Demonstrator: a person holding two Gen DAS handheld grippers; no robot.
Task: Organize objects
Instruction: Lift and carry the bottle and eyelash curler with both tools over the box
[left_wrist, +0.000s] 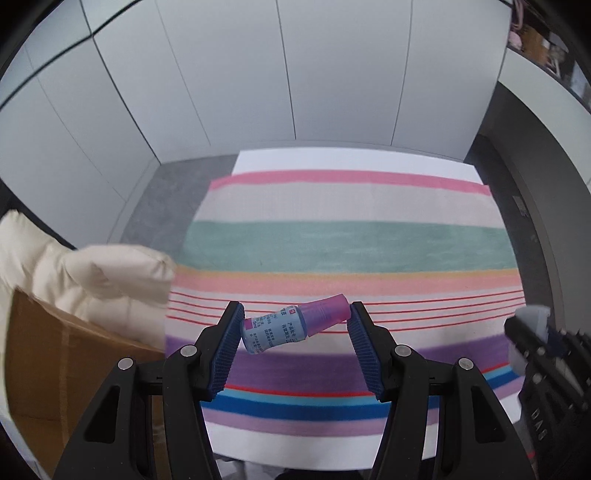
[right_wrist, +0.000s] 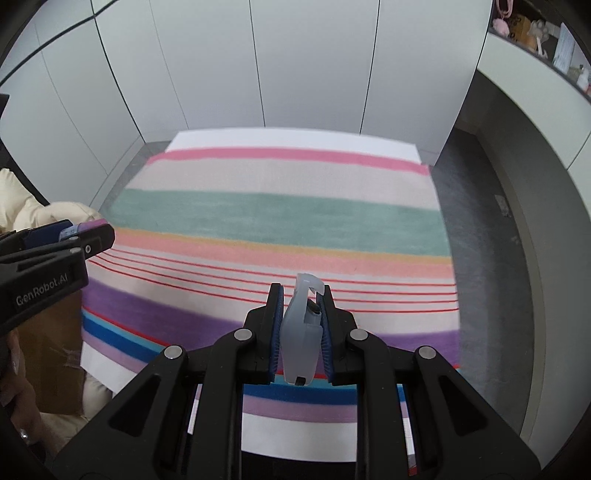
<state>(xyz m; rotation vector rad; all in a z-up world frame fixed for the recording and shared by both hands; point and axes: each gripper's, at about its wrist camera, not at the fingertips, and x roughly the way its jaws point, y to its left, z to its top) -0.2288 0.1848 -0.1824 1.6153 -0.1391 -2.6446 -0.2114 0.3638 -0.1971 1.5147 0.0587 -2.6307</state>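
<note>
Below both grippers we see a striped cloth (left_wrist: 347, 236) on the counter (left_wrist: 332, 157), with a cardboard box (left_wrist: 55, 354) at left. Our left gripper (left_wrist: 295, 325) grasps a small bottle (left_wrist: 291, 324); our right gripper (right_wrist: 301, 317) clenches a pale, perhaps plastic clip (right_wrist: 301, 332), both tilted down.

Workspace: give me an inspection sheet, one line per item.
Surface: striped cloth over a white table, bare.
Job's things: small bottle with pink cap, held off the cloth; pale grey clip-like piece, also held.
Clutter: cardboard box at the left edge.
Grippers: left gripper clamps the bottle end to end; right gripper shut on the grey piece.
Cables: nothing seen.
Surroundings: white wall panels, grey floor, cream padded sleeve.
</note>
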